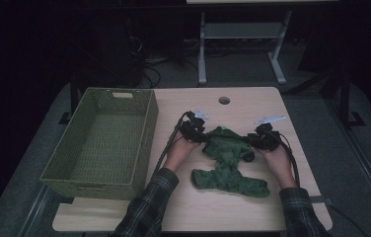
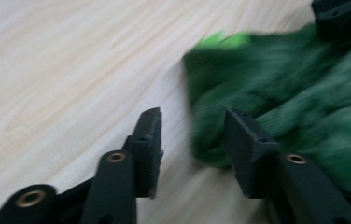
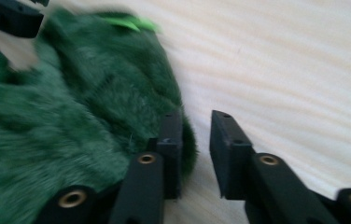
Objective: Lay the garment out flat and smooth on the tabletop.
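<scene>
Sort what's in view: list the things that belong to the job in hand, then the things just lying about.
In the job:
green garment
left gripper, open
right gripper, open
wicker basket, likely its destination

Lying about:
table hole
metal frame behind the table

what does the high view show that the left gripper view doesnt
High view alone: the woven green basket at the table's left, both plaid sleeves, the hole in the tabletop and the floor beyond. Left gripper view alone: the left gripper close up, jaws apart with the cloth's edge between them. Both: the fuzzy green cloth on the pale wooden table.
</scene>
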`<state>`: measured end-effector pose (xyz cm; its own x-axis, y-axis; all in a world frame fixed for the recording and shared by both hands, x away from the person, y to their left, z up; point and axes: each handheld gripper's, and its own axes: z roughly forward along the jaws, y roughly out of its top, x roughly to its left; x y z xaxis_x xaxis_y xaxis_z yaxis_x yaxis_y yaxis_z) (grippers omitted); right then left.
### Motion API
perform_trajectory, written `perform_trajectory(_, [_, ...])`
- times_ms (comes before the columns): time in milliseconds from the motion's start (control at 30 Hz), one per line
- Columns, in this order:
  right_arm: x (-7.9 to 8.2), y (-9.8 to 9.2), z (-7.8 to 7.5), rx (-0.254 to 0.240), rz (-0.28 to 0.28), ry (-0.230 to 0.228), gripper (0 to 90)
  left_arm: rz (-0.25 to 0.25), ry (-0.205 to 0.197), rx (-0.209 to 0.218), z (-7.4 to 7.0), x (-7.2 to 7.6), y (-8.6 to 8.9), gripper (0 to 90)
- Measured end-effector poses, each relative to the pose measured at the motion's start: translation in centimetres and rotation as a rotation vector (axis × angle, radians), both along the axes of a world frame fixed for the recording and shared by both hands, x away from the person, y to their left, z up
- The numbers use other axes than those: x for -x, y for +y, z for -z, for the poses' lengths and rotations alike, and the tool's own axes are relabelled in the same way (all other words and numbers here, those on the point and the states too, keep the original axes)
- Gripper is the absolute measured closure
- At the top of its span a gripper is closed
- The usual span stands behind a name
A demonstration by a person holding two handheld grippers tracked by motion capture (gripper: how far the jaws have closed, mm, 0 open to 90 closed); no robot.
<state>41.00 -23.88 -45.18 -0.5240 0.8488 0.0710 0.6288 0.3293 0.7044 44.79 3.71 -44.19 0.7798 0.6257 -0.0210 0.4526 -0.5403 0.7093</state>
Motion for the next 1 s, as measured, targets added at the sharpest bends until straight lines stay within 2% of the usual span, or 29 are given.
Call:
perform_trajectory(33, [0.2, -0.1, -0.4, -0.004, -0.002, -0.016, 69.6, 0.012, 0.0, 0.014, -0.9, 0.3, 0.4, 51.8])
perform_trajectory(67, [0.2, -0.1, -0.4, -0.004, -0.002, -0.016, 69.6, 0.012, 0.0, 0.014, -0.9, 0.3, 0.4, 50.6])
perform_trajectory(133, [0.9, -0.6, -1.4, -0.029, 0.003, -0.029, 65.1, 0.02, -0.001, 0.03, -2.0, 0.9, 0.9, 48.8])
perform_trajectory(300, [1.9, -1.2, -2.6, -0.053, -0.002, -0.026, 59.2, 0.036, 0.001, 0.052, -2.8, 2.1, 1.7, 42.1])
perform_trajectory(433, [2.9, -1.3, -3.5, -0.07, -0.011, -0.025, 55.7, 0.054, 0.011, 0.054, -3.3, 3.7, 2.9, 37.0])
perform_trajectory(533, [3.6, -1.3, -4.3, -0.074, -0.019, -0.048, 54.0, 0.06, 0.002, 0.048, -3.5, 4.8, 3.6, 33.5])
perform_trajectory(700, [4.3, -1.2, -5.1, -0.082, -0.034, -0.064, 53.7, 0.07, 0.007, 0.06, -3.5, 6.7, 4.6, 27.4])
perform_trajectory(733, [4.6, -1.1, -5.3, -0.085, -0.042, -0.063, 53.4, 0.074, 0.01, 0.069, -3.4, 7.5, 4.9, 25.0])
perform_trajectory(800, [4.7, -1.0, -5.4, -0.09, -0.043, -0.056, 53.3, 0.084, 0.009, 0.066, -3.3, 8.0, 5.0, 23.9])
perform_trajectory(833, [5.0, -0.8, -5.6, -0.091, -0.052, -0.053, 53.4, 0.093, 0.009, 0.065, -2.9, 9.0, 5.3, 21.2])
perform_trajectory(900, [5.2, -0.5, -5.6, -0.096, -0.065, -0.045, 53.3, 0.1, 0.014, 0.064, -2.5, 10.0, 5.6, 18.3])
perform_trajectory(933, [5.4, -0.4, -5.6, -0.099, -0.071, -0.043, 53.3, 0.1, 0.014, 0.064, -2.5, 10.0, 5.6, 17.7])
perform_trajectory(1000, [5.6, 0.0, -5.6, -0.106, -0.085, -0.037, 53.3, 0.106, 0.017, 0.057, -1.8, 11.3, 6.1, 15.5])
